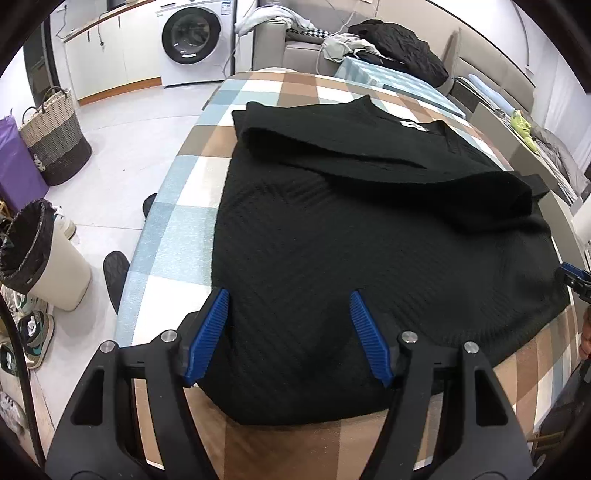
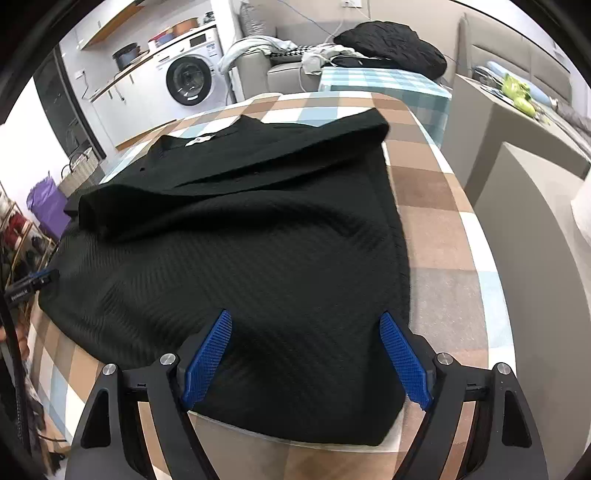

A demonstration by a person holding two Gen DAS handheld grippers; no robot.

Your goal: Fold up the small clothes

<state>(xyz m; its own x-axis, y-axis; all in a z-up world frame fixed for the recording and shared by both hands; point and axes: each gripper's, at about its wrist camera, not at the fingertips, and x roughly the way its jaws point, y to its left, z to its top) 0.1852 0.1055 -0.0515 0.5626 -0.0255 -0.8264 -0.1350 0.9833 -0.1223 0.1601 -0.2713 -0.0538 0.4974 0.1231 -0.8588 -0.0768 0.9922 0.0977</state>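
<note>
Laundry room | checked tablecloth [image 1: 177, 229] | black garment [image 1: 369, 251] | left gripper [image 1: 288, 301] spread | right gripper [image 2: 306, 321] spread

Two wrist cameras, both low over the near hem of the black garment [image 1: 369, 240].

The left view looks down along its fingers from the garment's near-left corner, the right view from its near-right corner [image 2: 258, 258]; both face the washing machine [image 1: 192, 35] beyond and share the whole garment and checked tablecloth [image 2: 436, 206].

The right claw [image 2: 306, 321] hangs wide apart over the near edge of a black top [image 2: 236, 236] lying on the checked worktop [image 2: 443, 229].
</note>
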